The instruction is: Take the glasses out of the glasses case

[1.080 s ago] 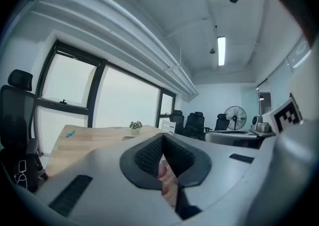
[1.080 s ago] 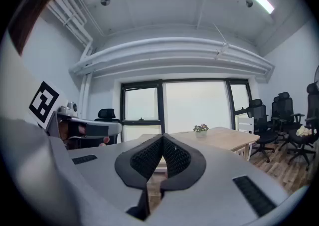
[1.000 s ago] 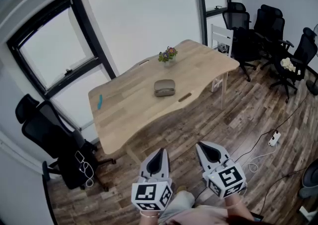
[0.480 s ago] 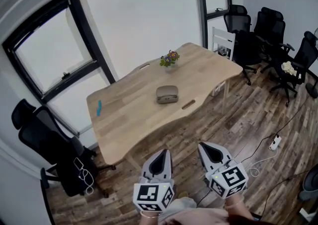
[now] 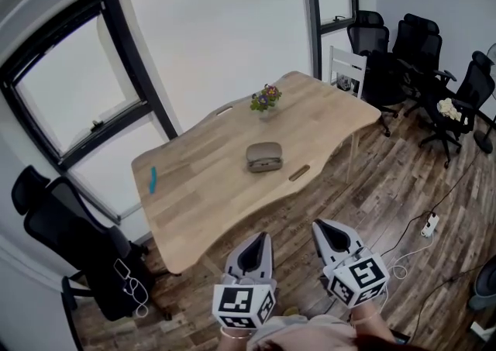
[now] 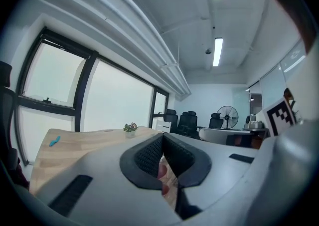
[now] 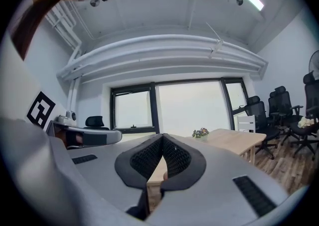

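Meeting room with a pale wooden table by tall windows

The wooden table [image 5: 209, 179] stands on a dark plank floor [image 5: 364, 187] beside black-framed windows [image 5: 225, 32]. A small pot of flowers [image 5: 266, 98] sits near its far edge and a small blue object [image 5: 153, 179] lies near its left end. A white chair [image 5: 346, 70] stands at the table's right end, with a cluster of black office chairs [image 5: 403, 51] beyond it. One more black office chair [image 5: 74, 237], with a white cable [image 5: 132, 280] draped on it, stands at the left. A white power strip [image 5: 428, 225] lies on the floor at the right. The left gripper view shows a pedestal fan [image 6: 229, 118] and a strip ceiling light [image 6: 218, 52].
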A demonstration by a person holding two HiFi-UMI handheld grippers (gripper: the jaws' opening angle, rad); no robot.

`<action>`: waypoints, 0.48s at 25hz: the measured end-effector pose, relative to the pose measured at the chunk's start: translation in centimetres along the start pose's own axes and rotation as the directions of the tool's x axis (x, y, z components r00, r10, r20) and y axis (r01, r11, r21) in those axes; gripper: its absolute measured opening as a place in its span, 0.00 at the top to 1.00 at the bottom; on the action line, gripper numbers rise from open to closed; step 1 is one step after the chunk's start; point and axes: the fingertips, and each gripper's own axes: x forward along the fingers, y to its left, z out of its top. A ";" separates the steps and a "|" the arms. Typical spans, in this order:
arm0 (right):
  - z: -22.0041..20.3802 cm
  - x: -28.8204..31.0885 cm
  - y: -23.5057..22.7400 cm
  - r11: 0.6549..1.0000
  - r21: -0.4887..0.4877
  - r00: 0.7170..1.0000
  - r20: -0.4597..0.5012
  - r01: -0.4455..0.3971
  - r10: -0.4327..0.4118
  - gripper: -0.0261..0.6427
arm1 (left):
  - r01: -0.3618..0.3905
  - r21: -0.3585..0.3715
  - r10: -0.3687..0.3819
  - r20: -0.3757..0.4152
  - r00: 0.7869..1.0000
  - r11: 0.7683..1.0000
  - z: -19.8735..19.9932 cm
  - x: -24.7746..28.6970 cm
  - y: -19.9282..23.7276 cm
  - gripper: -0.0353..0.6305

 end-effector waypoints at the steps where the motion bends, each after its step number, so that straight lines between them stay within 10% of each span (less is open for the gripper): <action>1: 0.1 0.3 0.0 1.000 -0.003 1.000 0.003 0.004 -0.004 0.96 | 0.006 -0.002 -0.006 -0.001 1.000 1.000 0.1 0.2 0.2 0.94; 12: 0.2 2.8 -0.7 0.999 -0.039 0.999 0.004 0.032 -0.032 0.96 | 0.033 -0.014 -0.033 -0.004 0.999 0.999 0.2 2.3 1.9 0.94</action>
